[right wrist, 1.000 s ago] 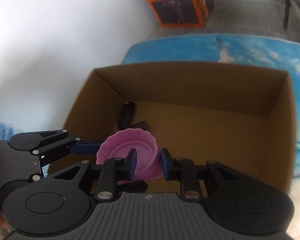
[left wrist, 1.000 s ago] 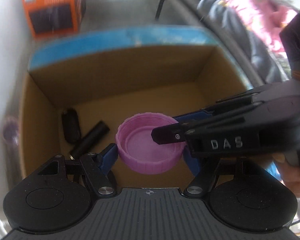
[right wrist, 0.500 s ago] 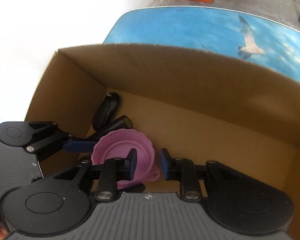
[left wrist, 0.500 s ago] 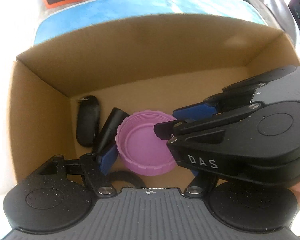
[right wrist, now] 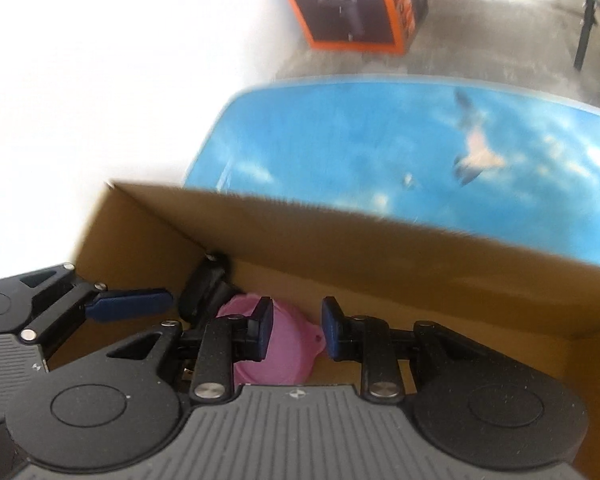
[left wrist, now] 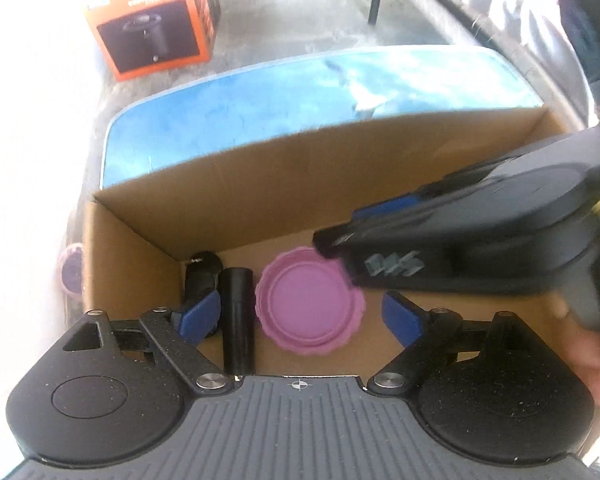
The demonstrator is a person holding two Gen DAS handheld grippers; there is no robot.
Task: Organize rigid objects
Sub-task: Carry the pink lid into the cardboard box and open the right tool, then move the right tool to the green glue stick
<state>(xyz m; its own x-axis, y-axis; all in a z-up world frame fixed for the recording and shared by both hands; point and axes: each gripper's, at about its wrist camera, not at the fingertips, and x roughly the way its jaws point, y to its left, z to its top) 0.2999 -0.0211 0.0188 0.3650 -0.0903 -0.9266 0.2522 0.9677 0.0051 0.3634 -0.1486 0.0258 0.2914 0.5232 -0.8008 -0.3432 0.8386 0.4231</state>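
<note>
The cardboard box (left wrist: 148,240) stands on the blue surface (left wrist: 260,92). The pink lid (left wrist: 310,304) lies flat on its floor, just beside a black cylinder (left wrist: 238,320). The left tool (left wrist: 300,316) is wide open and empty; the right tool (right wrist: 296,330) is partly open and grips nothing. Risk: either tool may clip the box wall or nudge the lid. Only the left view shows the lid lying flat.

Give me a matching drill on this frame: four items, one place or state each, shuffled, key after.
1. pink lid
2. black cylinder
3. orange box
4. left gripper

a. open, holding nothing
b. on the floor past the blue table
c. flat on the carton floor
d. lying left of the lid

Pairs: 1-c, 2-d, 3-b, 4-a
</note>
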